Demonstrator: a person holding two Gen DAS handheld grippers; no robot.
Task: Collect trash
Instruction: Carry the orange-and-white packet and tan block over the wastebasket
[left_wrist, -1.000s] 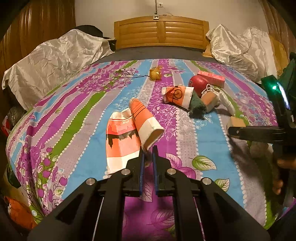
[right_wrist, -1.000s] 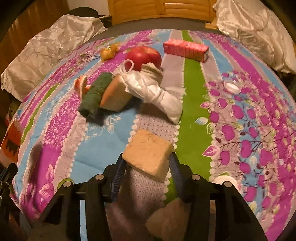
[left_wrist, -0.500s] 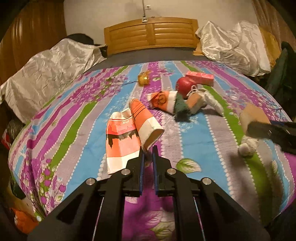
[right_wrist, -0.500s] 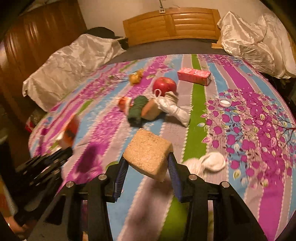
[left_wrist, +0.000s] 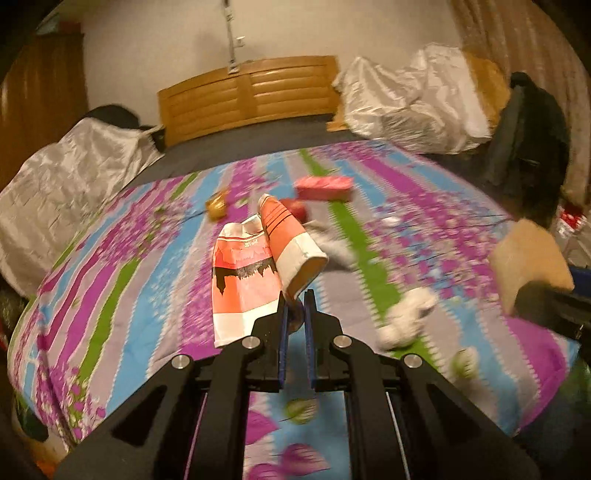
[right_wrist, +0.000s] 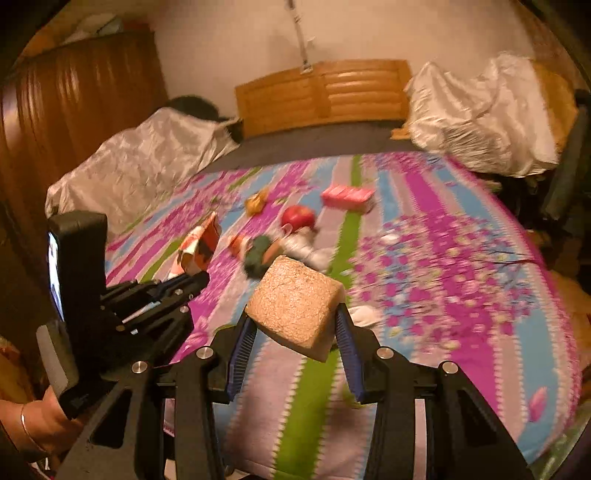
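Observation:
My left gripper (left_wrist: 294, 306) is shut on orange-and-white paper bags (left_wrist: 258, 266) and holds them in the air above the bed; they also show in the right wrist view (right_wrist: 199, 247). My right gripper (right_wrist: 293, 328) is shut on a tan sponge block (right_wrist: 295, 302) and holds it above the bed's near edge. The block also shows at the far right of the left wrist view (left_wrist: 528, 254). The left gripper (right_wrist: 192, 280) sits to the left of the right one.
On the flowered bedspread (right_wrist: 443, 266) lie a red apple (right_wrist: 298, 216), a pink carton (right_wrist: 347, 195), a yellow wrapper (right_wrist: 256, 201), a green cloth (right_wrist: 258, 254), white socks (left_wrist: 406, 317) and a white cap (right_wrist: 389, 238). Silver-covered pillows (right_wrist: 476, 114) and a wooden headboard (right_wrist: 325, 92) are behind.
Both grippers have lifted and drawn back from the bed with their loads. The sponge block has risen off the bedspread. The view is blurred by motion.

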